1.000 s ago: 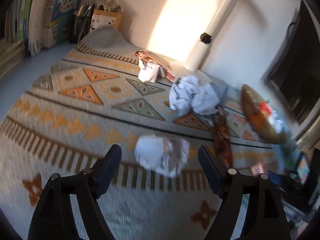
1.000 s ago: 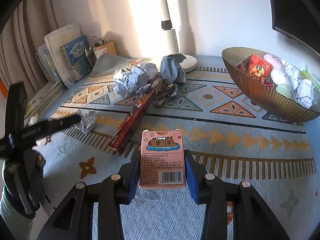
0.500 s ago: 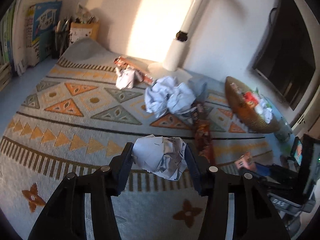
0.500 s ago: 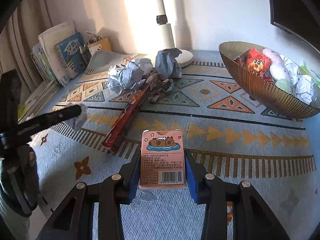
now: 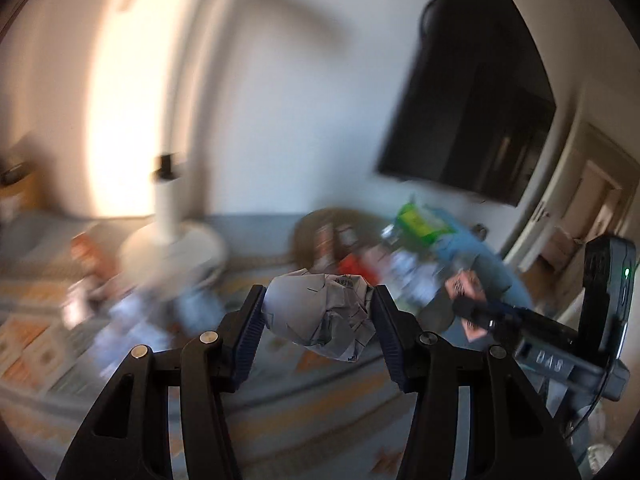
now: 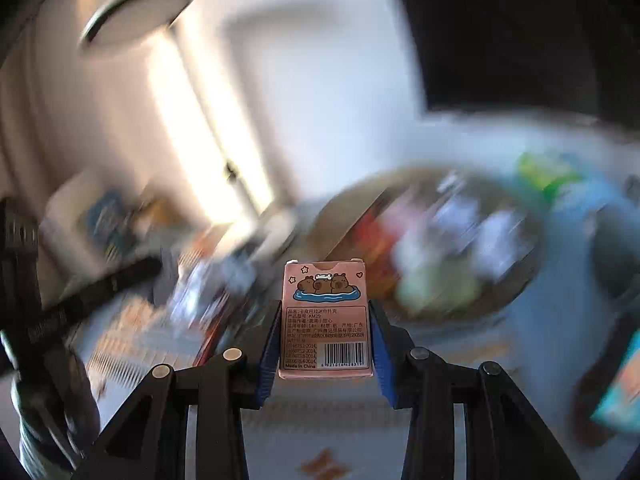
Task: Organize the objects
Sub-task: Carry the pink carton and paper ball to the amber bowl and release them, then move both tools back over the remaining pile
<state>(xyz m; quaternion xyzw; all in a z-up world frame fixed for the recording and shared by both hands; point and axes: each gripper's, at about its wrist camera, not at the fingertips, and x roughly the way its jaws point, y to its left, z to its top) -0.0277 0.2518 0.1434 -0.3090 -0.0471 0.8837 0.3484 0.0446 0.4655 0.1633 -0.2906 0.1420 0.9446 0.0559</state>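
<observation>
Both fingers pinch loads: left a crumpled paper ball [image 5: 320, 316], right a pink card box [image 6: 325, 320].

My crumpled paper ball [image 5: 320, 314] looks matt and creased; my pink card box [image 6: 325, 320] is smooth printed cardboard; the woven rug [image 5: 304, 408] looks rough.

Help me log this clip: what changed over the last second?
The left gripper closed on the crumpled paper ball and lifted it off the rug toward the bowl. The right gripper rose too, still clamping the pink card box.
</observation>
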